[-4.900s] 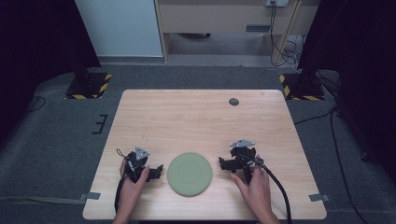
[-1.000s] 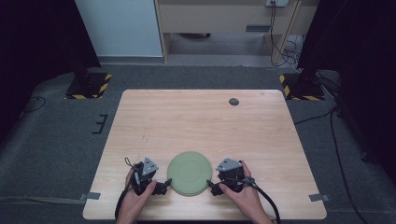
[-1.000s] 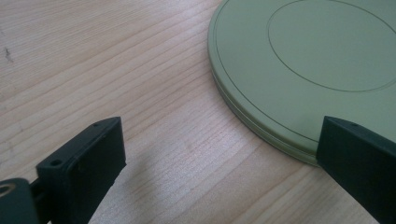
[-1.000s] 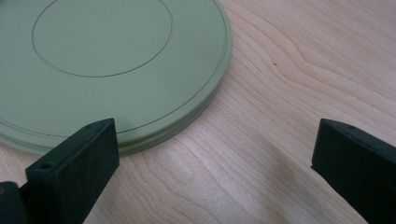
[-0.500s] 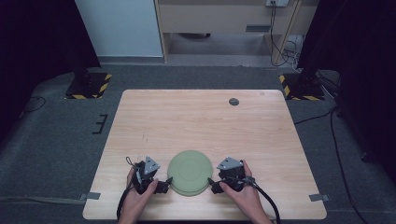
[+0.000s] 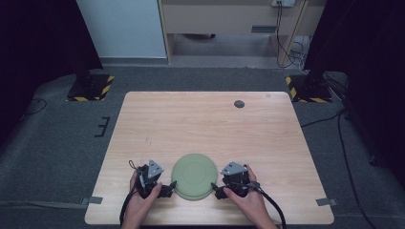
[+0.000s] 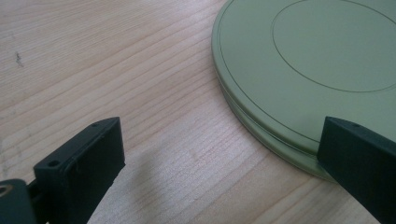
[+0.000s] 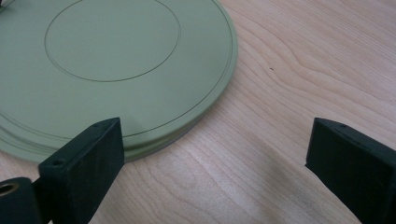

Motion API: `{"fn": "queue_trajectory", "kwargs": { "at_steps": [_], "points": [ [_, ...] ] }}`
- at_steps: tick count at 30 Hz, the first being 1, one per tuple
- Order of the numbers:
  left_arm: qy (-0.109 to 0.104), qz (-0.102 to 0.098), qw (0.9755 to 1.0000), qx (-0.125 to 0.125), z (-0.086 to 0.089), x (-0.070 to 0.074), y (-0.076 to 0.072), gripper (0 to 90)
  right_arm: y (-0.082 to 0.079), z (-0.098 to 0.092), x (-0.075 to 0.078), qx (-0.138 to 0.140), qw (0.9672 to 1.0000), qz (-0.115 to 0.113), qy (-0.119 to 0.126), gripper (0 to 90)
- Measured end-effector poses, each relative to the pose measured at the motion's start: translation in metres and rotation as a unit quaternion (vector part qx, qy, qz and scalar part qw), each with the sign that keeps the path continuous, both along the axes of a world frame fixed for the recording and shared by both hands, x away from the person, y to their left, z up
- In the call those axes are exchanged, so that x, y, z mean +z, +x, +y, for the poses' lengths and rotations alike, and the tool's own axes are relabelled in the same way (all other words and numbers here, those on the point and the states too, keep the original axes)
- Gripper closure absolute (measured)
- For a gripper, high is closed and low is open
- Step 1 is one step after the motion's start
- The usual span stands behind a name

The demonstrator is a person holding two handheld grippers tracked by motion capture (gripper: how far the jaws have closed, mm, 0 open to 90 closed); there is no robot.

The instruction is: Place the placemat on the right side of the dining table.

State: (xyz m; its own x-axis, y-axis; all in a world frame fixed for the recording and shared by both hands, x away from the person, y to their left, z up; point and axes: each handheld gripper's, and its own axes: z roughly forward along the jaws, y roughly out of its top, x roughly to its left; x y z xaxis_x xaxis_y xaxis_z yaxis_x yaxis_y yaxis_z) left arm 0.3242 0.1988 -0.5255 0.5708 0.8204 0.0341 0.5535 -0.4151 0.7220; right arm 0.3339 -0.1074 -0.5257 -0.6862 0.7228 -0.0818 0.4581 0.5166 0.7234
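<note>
Plate (image 6: 192,175) flat on table (image 6: 200,121); our left gripper (image 6: 168,187) and right gripper (image 6: 218,190) flank it, jaws wide, nothing gripped yet.

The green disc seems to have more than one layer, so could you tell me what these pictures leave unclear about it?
- Disc, left gripper view: a seam runs round the edge; whether it is one piece or two stacked cannot be told, and the frame cuts off its far side.
- Right gripper view: the left jaw hides part of the rim.
- High view: the dark spot near the table's far edge is too small to identify.
</note>
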Motion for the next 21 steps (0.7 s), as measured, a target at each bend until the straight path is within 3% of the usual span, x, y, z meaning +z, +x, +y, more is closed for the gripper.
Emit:
{"fn": "queue_trajectory", "kwargs": {
  "at_steps": [10,21],
  "points": [
    [0.002,-0.003,1.0000,0.007,-0.0021,0.0003,0.0016,0.5,0.0022,-0.0002,0.0000,-0.010,0.9999,-0.001,-0.003,3.5],
    [0.001,-0.002,0.9999,0.012,0.0054,0.0007,-0.0012,2.6,-0.0010,0.0012,-0.0001,-0.003,1.0000,-0.001,-0.004,4.9]
  ]
}}
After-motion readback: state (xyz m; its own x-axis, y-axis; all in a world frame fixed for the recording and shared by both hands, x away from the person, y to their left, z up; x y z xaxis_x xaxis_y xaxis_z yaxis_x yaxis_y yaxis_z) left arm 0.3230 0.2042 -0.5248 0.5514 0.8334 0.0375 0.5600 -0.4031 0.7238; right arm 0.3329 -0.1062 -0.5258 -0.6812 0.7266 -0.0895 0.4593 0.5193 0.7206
